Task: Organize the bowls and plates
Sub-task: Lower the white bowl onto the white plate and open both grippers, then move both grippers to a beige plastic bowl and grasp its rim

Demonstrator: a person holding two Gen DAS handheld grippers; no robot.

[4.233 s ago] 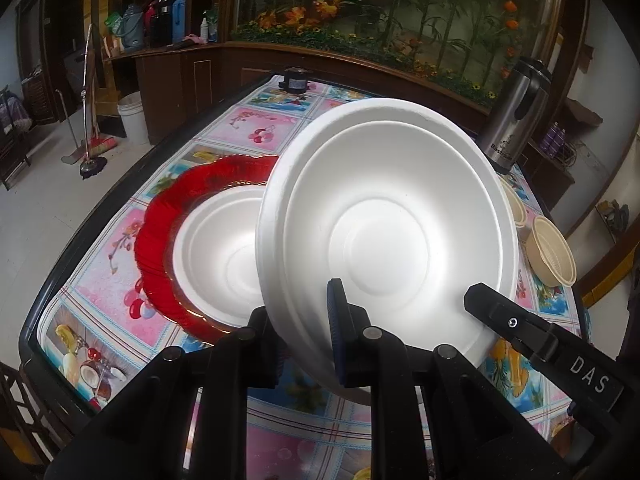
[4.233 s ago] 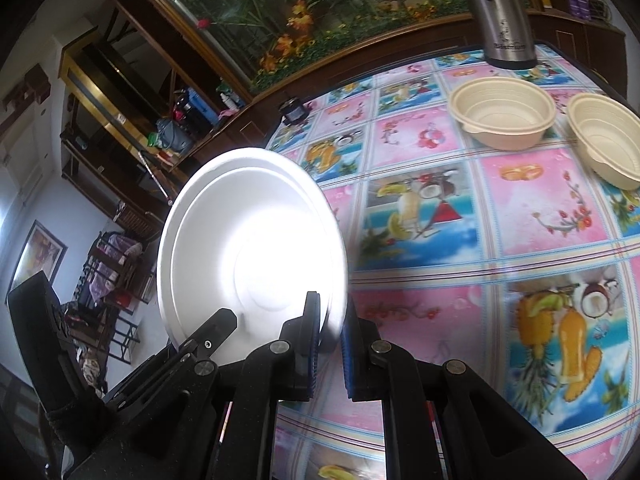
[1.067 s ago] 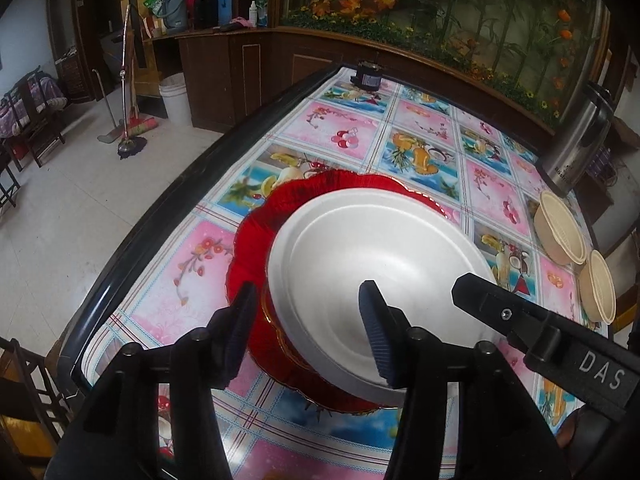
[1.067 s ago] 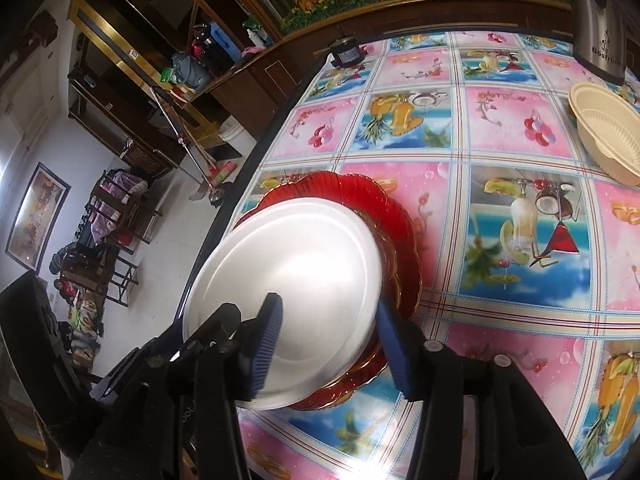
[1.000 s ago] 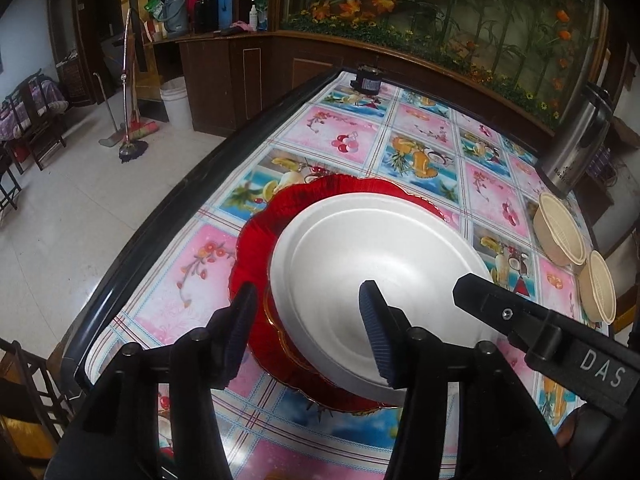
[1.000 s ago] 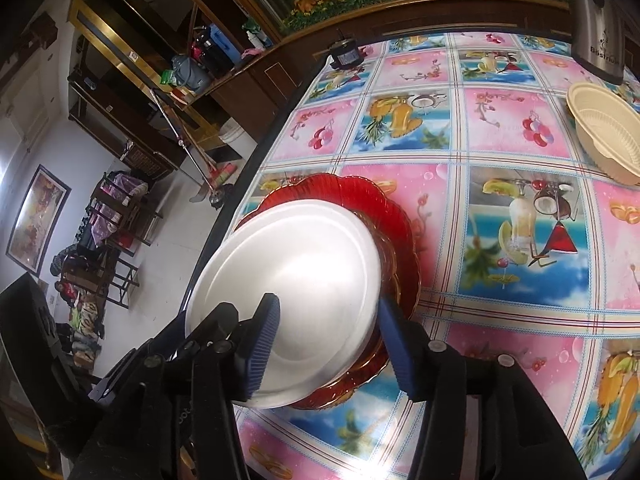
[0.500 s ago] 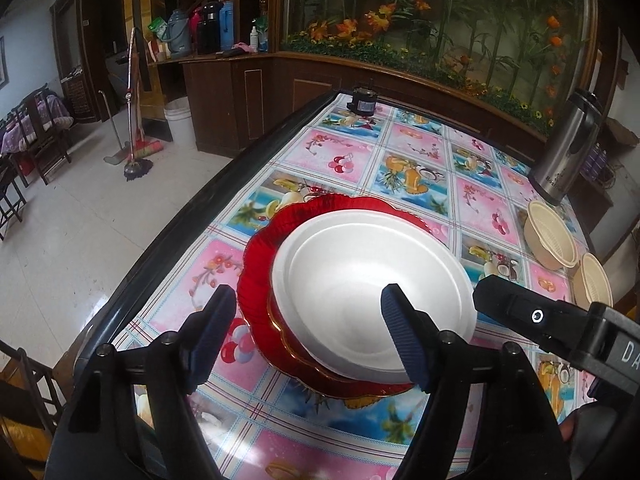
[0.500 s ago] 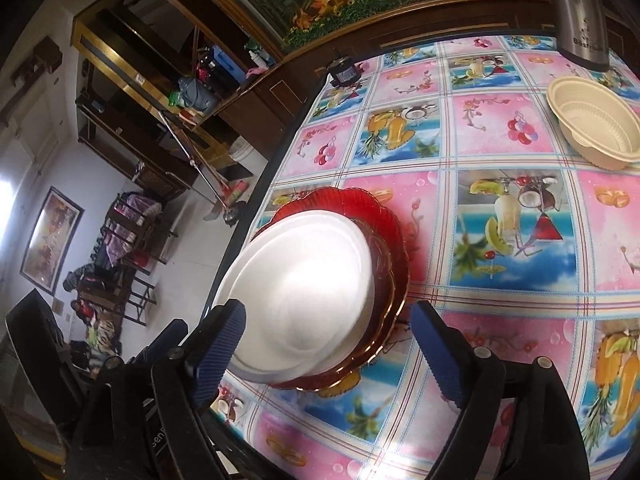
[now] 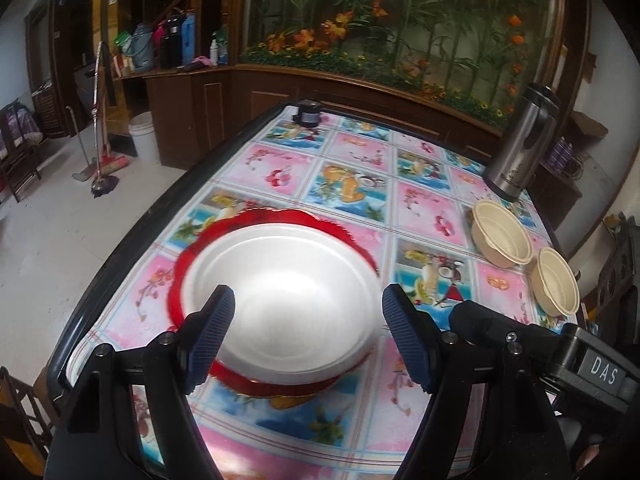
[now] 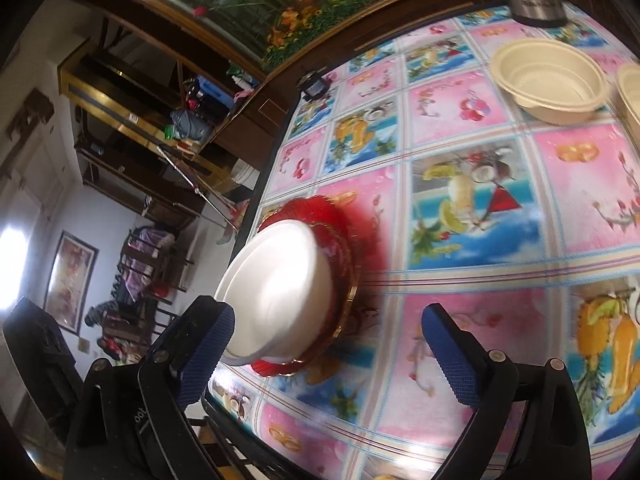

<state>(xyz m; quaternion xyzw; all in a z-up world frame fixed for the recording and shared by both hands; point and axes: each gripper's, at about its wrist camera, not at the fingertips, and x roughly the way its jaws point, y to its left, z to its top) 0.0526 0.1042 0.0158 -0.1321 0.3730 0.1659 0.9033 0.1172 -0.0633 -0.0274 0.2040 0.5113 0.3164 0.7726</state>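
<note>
White foam plates (image 9: 288,300) lie stacked on a red scalloped plate (image 9: 256,216) near the table's left edge; the stack also shows in the right wrist view (image 10: 280,300) on the red plate (image 10: 344,240). My left gripper (image 9: 306,332) is open and empty, raised above the stack's near side. My right gripper (image 10: 334,354) is open and empty, to the right of the stack. Two cream bowls (image 9: 502,238) (image 9: 556,282) sit at the table's right; one shows clearly in the right wrist view (image 10: 550,78).
A steel thermos (image 9: 522,148) stands at the far right of the table, a small dark jar (image 9: 308,114) at the far edge. The fruit-print tablecloth (image 9: 352,184) covers the table. A wooden cabinet, a mop and a white bucket stand left of the table.
Both grippers let go of the white plate onto the stack, opened wider and pulled back and up. The right wrist view has swung to the right.
</note>
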